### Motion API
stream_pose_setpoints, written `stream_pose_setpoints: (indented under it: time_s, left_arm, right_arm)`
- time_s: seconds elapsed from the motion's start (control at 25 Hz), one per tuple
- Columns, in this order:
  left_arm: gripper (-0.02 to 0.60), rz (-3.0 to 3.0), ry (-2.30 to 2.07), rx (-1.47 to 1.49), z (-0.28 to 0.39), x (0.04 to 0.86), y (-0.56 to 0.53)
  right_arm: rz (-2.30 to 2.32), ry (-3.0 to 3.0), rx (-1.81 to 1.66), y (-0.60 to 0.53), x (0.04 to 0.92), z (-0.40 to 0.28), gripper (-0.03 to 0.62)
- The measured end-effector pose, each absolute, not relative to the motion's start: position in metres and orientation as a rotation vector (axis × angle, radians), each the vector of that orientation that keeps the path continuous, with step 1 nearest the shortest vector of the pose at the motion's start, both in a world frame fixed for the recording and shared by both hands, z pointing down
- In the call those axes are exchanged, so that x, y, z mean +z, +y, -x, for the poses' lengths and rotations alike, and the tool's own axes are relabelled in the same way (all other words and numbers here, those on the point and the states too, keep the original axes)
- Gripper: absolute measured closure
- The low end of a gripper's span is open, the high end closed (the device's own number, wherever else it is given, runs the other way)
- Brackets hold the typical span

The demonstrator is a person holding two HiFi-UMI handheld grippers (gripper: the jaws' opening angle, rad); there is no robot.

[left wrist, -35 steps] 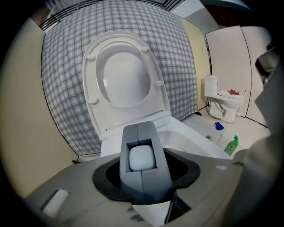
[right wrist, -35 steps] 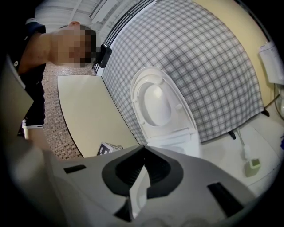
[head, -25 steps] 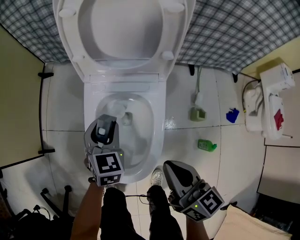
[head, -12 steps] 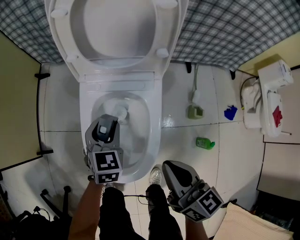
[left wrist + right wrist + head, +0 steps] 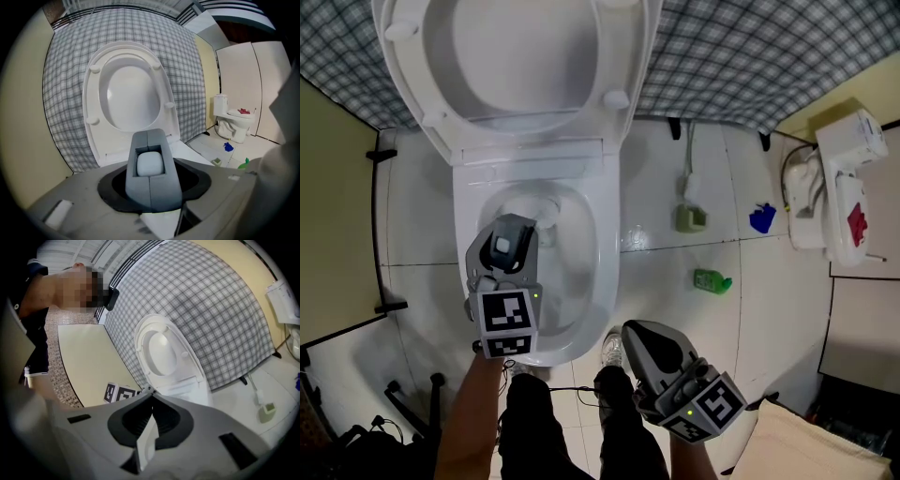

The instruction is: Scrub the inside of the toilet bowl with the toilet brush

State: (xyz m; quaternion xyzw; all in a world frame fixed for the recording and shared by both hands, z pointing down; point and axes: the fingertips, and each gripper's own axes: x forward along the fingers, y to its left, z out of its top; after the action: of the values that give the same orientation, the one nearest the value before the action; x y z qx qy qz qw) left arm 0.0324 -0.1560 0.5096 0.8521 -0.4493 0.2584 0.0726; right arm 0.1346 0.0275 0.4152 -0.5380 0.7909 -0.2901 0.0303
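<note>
White toilet bowl is standing open below me, seat tipping upright behind it. I am holding toilet brush in my left gripper, jaws clamping its grey handle, white cap facing back at me. Brush is reaching down into bowl. White brush head is sitting by far inner wall, under rim.

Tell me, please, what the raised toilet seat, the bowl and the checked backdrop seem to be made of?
Raised toilet seat: glossy white plastic, probably; moulded bumpers show. Toilet bowl: likely glazed ceramic, smooth and shiny. Checked backdrop: woven cloth, judging by its sagging, uneven hem.
</note>
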Motion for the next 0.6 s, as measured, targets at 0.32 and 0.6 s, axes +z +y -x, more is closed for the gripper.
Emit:
stream_pose_setpoints:
  time_s: [0.32,0.6]
  left_arm:
    - [0.368,-2.516,-1.257,0.925,-0.031,0.555,-0.143]
    - [0.368,-2.63,-1.253,0.688,-0.061,0.488,-0.154]
  right_arm:
    - [1.675,2.432,-0.884,0.029,0.413,-0.141,0.594]
    - [1.674,2.42,-0.874,0.03,0.41,-0.146,0.594]
